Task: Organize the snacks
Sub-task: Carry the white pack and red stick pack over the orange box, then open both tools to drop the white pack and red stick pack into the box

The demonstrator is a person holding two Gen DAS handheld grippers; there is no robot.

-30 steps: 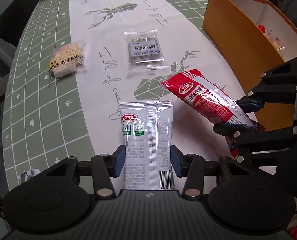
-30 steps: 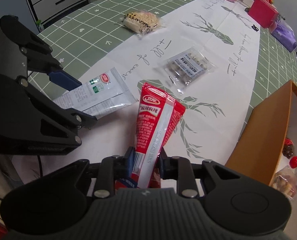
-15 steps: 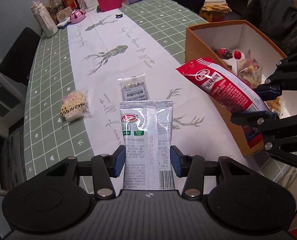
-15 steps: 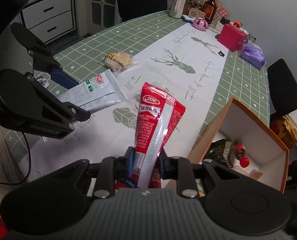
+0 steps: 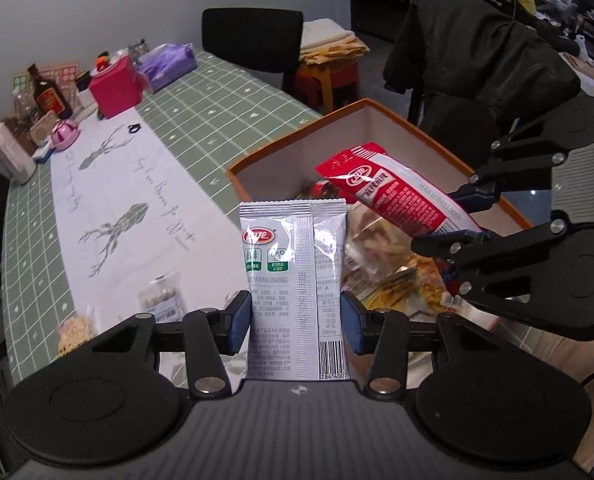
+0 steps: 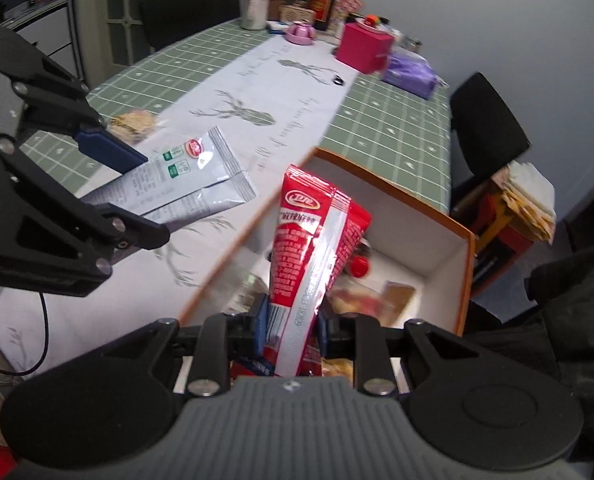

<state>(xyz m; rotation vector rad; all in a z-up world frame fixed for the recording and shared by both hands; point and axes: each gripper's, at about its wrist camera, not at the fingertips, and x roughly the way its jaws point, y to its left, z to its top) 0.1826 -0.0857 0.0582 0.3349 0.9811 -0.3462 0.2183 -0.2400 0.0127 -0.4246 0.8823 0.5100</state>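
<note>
My left gripper point(image 5: 296, 320) is shut on a silver snack packet point(image 5: 295, 264) and holds it in the air by the near edge of the orange box point(image 5: 297, 136). The packet also shows in the right wrist view point(image 6: 185, 184). My right gripper point(image 6: 291, 326) is shut on a red snack packet point(image 6: 313, 248) and holds it over the open orange box point(image 6: 467, 264). The red packet also shows in the left wrist view point(image 5: 397, 192). The box holds several snacks, partly hidden by the packets.
A clear packet of small snacks point(image 5: 159, 298) and a yellow-labelled snack point(image 5: 73, 332) lie on the white table runner point(image 5: 109, 176). A pink box point(image 5: 115, 88), a purple pack point(image 5: 169, 64) and bottles point(image 5: 51, 98) stand at the table's far end. Black chairs point(image 6: 487, 128) surround the table.
Both grippers have risen from the table with their packets and swung toward the orange box. The red packet is now over the box's inside.
</note>
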